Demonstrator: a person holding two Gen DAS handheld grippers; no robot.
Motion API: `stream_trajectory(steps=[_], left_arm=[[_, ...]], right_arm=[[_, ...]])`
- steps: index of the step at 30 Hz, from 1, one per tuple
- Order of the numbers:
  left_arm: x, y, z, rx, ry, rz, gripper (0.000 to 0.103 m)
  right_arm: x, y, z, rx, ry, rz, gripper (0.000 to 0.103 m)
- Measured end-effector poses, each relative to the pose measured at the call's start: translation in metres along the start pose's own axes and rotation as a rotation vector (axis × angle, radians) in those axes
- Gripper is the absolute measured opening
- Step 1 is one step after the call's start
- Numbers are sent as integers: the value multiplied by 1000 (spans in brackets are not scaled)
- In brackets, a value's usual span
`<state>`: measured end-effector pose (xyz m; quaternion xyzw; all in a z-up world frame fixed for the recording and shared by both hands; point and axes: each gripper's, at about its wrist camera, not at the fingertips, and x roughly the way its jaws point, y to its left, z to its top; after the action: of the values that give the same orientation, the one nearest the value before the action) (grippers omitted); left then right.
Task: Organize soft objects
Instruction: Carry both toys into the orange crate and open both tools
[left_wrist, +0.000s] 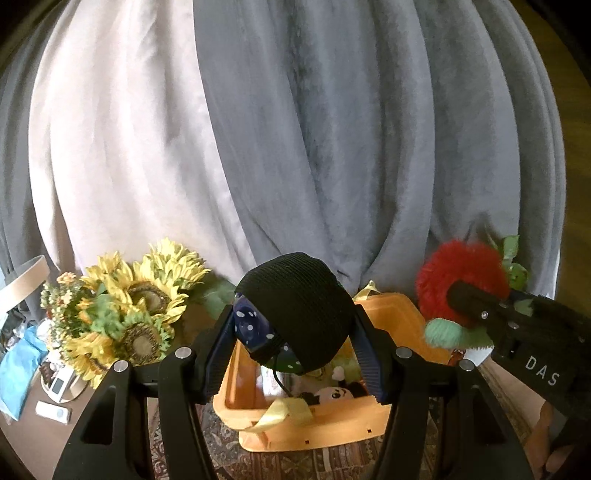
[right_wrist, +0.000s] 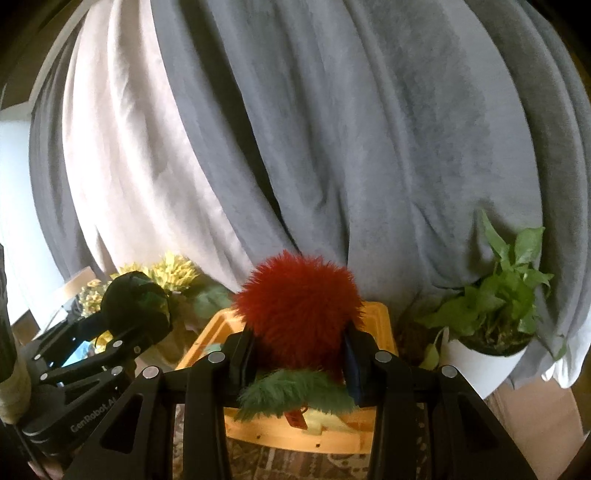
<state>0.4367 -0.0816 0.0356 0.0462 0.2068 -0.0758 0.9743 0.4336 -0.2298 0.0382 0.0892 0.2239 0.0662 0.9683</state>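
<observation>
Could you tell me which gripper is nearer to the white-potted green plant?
Right. The right gripper, holding the red fuzzy toy, sits just left of the potted plant; the left gripper is farther left.

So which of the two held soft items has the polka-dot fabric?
The black-wrapped bundle in the left gripper: dark blue dotted cloth shows beneath it. The right gripper holds a red furry toy.

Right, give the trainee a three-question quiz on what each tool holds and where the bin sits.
1. True or false: the left tool is empty.
2. The right tool grips which item? A) red fuzzy toy with green trim B) sunflower C) white pot
3. Fill in: both tools hover above the ______ bin.

Key:
1. False; it grips a black knit bundle.
2. A, the red fuzzy toy.
3. Orange; the orange bin already holds plush toys.
</observation>
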Motion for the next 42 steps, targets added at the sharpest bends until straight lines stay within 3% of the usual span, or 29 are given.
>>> stream_trajectory(steps=[10,26,32,36,42], left_arm=[[56,3,0,-15,88,-19,60],[134,-1,-22,21,298,-74,60],[152,-3,-32,18,396,-116,62],[143,-2,-32,10,385,-97,77],[110,2,-23,19,315,-24,82]], right_arm=[[52,-16,4,1,78,-8,40],[127,-30,-17,-1,271,-20,40],[146,-37,-26,44,355,10,47],[147,-45,-28,97,379,0,57],[124,-40,-24,73,346,-51,57]])
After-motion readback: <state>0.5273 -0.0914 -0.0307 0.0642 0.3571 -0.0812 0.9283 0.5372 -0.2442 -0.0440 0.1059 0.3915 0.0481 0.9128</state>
